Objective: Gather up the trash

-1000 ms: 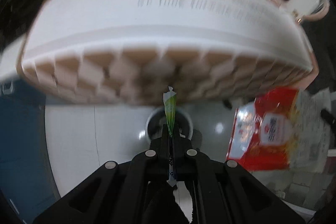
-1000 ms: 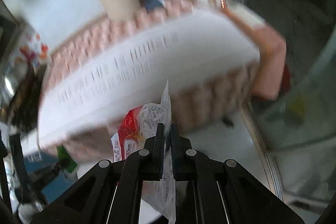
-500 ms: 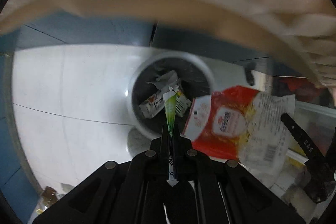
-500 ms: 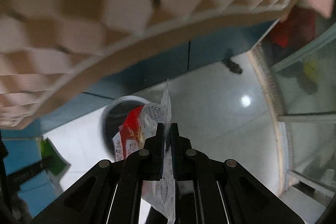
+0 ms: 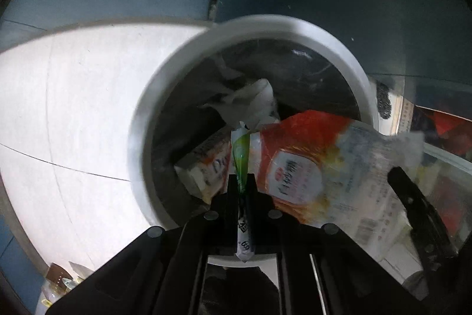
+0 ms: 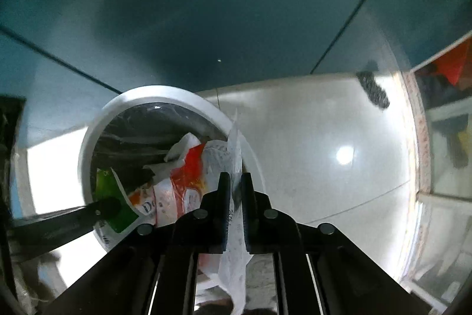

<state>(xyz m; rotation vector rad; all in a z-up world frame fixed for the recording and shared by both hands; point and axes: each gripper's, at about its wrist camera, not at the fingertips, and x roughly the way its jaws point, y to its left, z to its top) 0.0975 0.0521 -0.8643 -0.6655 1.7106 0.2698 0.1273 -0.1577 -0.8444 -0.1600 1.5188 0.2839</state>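
Floor: pale glossy tiles (image 6: 324, 143) with dark blue tiles at 12 o'clock; nothing else underfoot matters for this drop.
Bin: white-rimmed trash bin (image 5: 138, 120) with a dark liner, open-topped, standing on the floor; it already holds crumpled white paper (image 5: 250, 99) and a printed carton (image 5: 209, 164).
Left tool: my left tool (image 5: 242, 182) is clamped on a thin green sachet (image 5: 241, 155), which stands up at 12 o'clock from the tips, over the bin's mouth.
Right tool: my right tool (image 6: 236, 185) is pinched on the clear edge of a red and white wrapper (image 6: 188, 179); its red part hangs over the bin, while its tail trails back under the tool, toward 6 o'clock, outside the rim.
Step in hand: I judge both pieces are about ready to let go.
How to do it well: I'd carry the right tool further toward 10 o'clock so the whole wrapper clears the rim, then part the fingers fully.
Risk: light film may cling to a pad, so I'd give a small shake and watch for it to fall.
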